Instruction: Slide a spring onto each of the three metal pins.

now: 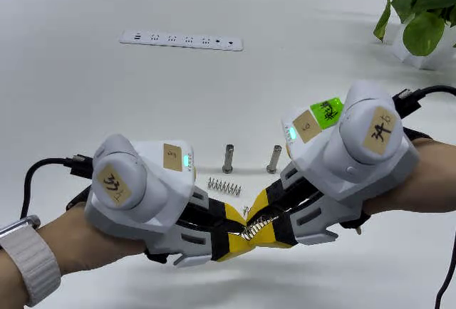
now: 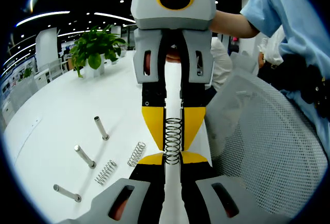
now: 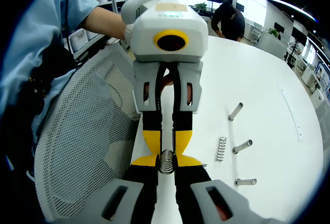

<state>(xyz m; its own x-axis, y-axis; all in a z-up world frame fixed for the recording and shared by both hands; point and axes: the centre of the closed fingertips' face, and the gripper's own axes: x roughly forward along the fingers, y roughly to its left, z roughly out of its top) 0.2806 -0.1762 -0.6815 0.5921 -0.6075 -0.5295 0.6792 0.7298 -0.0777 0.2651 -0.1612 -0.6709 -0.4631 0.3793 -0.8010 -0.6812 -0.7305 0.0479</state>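
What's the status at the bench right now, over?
Grippers: left gripper and right gripper tip to tip, both shut on one spring. Three pins bare, two loose springs beside them. Nothing blocks the pins.

The jaws meet nose to nose on one spring, a loose spring and two metal pins sit just beyond, then open table.

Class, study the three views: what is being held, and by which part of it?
One spring, clamped where the two sets of tips meet. The left gripper pinches one end, and the right gripper appears to close on the coils next to it.
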